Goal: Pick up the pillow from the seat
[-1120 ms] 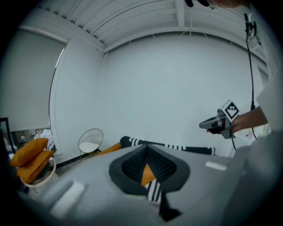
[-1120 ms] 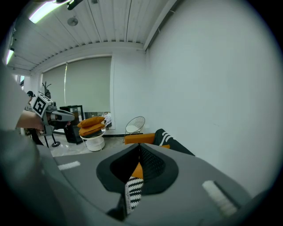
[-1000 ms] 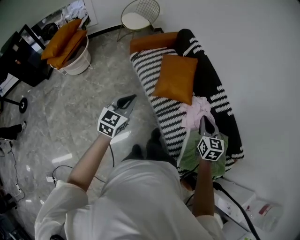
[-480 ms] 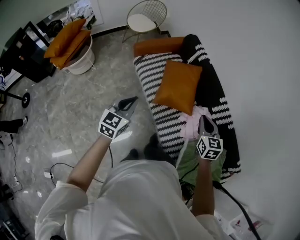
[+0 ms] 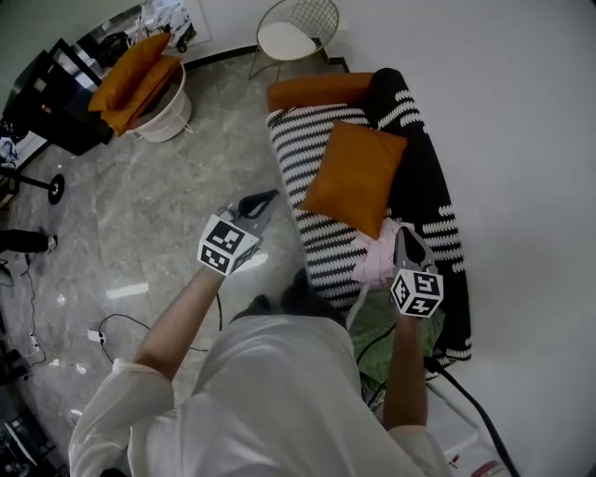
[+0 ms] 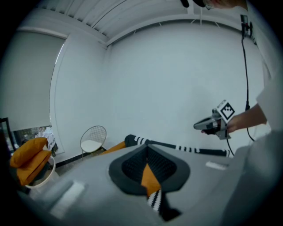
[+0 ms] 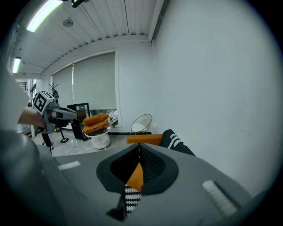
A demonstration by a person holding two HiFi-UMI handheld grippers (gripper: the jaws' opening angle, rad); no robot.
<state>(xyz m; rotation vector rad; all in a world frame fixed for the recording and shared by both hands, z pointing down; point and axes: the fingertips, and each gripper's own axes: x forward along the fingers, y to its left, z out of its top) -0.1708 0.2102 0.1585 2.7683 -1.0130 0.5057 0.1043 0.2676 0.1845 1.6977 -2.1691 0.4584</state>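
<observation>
Square orange pillow (image 5: 355,177) on black-and-white-striped fabric seat (image 5: 300,140); left gripper (image 5: 264,198) and right gripper (image 5: 402,235) pressed together, empty

The person's torso (image 5: 279,401) covers the near end of the striped seat (image 5: 298,149) and much of a green cloth (image 5: 374,321) lying there, and what that cloth is cannot be told. The right gripper (image 5: 402,235) overlaps a pink bundle (image 5: 377,261). The wire chair (image 5: 296,33) is cut by the top edge, and dark furniture (image 5: 65,121) runs off the left edge (the clutter (image 5: 172,14) beyond is too small to make out). In the right gripper view the pillow (image 7: 135,174) shows only as an orange sliver — that gripper's grey body hides the rest.
</observation>
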